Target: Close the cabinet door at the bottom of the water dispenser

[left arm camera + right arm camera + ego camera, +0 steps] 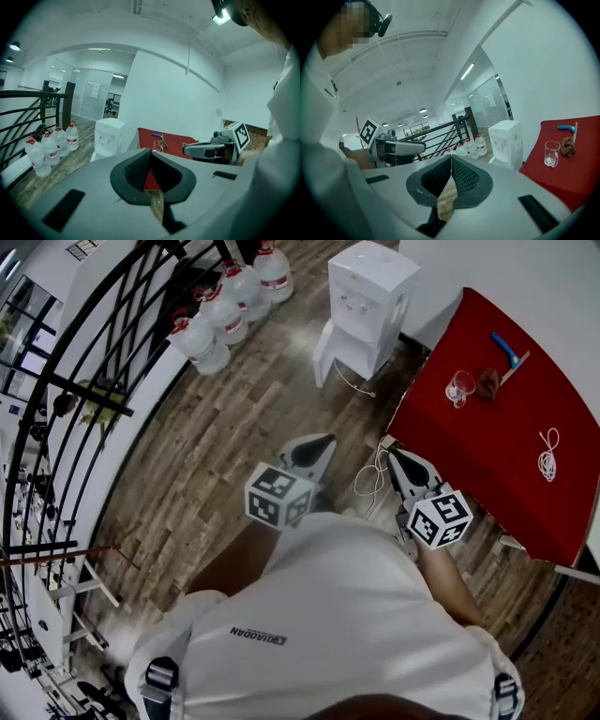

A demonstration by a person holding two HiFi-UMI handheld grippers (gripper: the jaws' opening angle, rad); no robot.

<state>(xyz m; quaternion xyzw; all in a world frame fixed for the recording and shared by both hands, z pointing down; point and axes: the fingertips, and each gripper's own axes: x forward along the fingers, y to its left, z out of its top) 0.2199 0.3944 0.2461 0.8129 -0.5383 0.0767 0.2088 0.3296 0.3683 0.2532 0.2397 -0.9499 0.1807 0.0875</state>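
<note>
The white water dispenser (370, 296) stands on the wood floor against the wall, a few steps ahead of me. Its bottom cabinet door (324, 352) hangs open, swung out to the left. In the head view my left gripper (328, 439) and right gripper (394, 454) are held side by side in front of the person's white shirt, both well short of the dispenser. Each points towards it, jaws shut and nothing between them. The dispenser (108, 136) shows small above the closed left gripper (150, 152). It (506, 140) also shows beyond the closed right gripper (451, 157).
Several large water bottles (225, 310) stand left of the dispenser by a black railing (103, 362). A red table (506, 474) on the right carries a glass (459, 387), a brown cloth, a blue tool and a coiled white cord. A white cable (370, 479) lies on the floor.
</note>
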